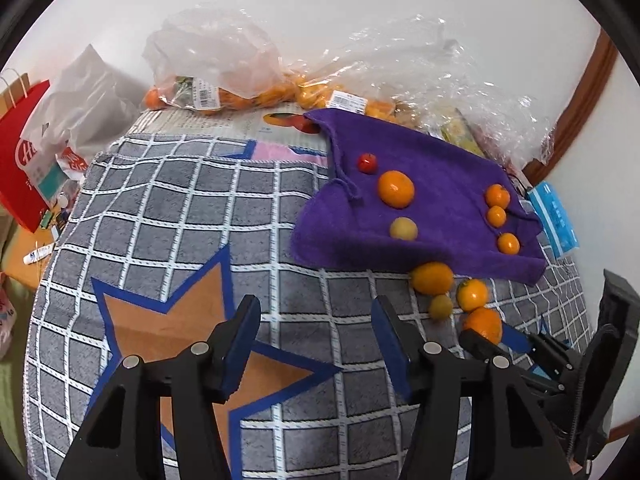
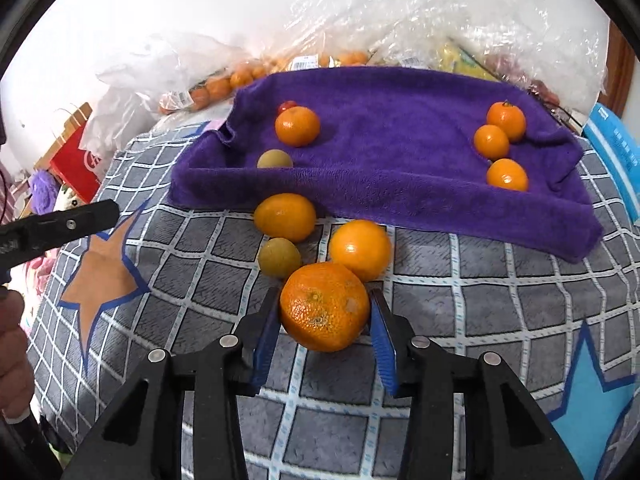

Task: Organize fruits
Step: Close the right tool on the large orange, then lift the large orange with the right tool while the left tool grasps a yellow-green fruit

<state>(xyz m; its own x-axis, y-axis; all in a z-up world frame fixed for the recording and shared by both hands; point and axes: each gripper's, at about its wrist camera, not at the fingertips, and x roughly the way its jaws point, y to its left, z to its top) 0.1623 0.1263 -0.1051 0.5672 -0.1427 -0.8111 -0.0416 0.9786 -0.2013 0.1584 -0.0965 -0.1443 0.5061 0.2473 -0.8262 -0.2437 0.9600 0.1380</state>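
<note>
My right gripper (image 2: 325, 300) is shut on a large orange (image 2: 324, 306) that rests on the grey checked cloth (image 2: 460, 300); its blue pads press both sides. Just beyond lie two more oranges (image 2: 285, 217) (image 2: 360, 249) and a small yellow-green fruit (image 2: 279, 258). The purple towel (image 2: 400, 120) carries an orange (image 2: 298, 126), a small red fruit (image 2: 287, 106), a yellow-green fruit (image 2: 274, 160) and three small oranges (image 2: 491, 142) at its right. My left gripper (image 1: 316, 312) hangs open over the checked cloth (image 1: 180, 208), nothing between its fingers. The right gripper (image 1: 496, 340) and its orange (image 1: 483, 324) show at lower right.
Clear plastic bags of oranges (image 1: 216, 68) line the back by the wall. A red paper bag (image 1: 20, 160) stands off the left edge, a blue pack (image 1: 554, 216) lies right of the towel (image 1: 440, 184). A hand (image 2: 12, 340) is at the far left.
</note>
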